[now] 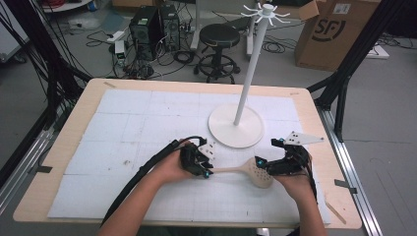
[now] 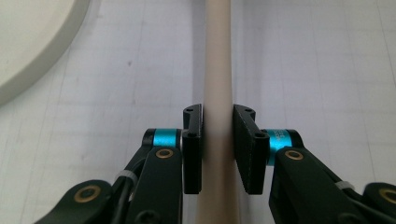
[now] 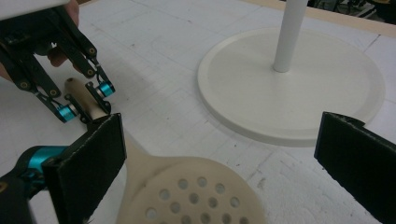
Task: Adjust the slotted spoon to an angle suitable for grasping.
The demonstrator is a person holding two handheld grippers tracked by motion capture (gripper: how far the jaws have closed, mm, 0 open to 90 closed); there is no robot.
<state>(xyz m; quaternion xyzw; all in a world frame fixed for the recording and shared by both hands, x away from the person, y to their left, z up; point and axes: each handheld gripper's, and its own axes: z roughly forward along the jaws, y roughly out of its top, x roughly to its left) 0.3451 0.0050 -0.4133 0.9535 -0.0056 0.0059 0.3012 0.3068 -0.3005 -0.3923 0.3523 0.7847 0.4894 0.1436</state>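
A beige slotted spoon [image 1: 251, 171] lies on the white mat, its handle pointing left. My left gripper [image 1: 204, 169] is shut on the handle; in the left gripper view both pads [image 2: 192, 149] press the handle [image 2: 218, 70]. My right gripper [image 1: 269, 152] stands open around the perforated spoon head [image 3: 187, 191], with its pads [image 3: 88, 158] wide apart and not touching it. In the right gripper view the left gripper [image 3: 86, 100] grips the handle's far end.
A white stand with a round base [image 1: 236, 125], a tall pole and hooks at its top [image 1: 265, 12] rises just behind the spoon. The white gridded mat [image 1: 123, 128] covers the wooden table. On the floor beyond are a stool [image 1: 219, 37], computer towers and a cardboard box [image 1: 334, 29].
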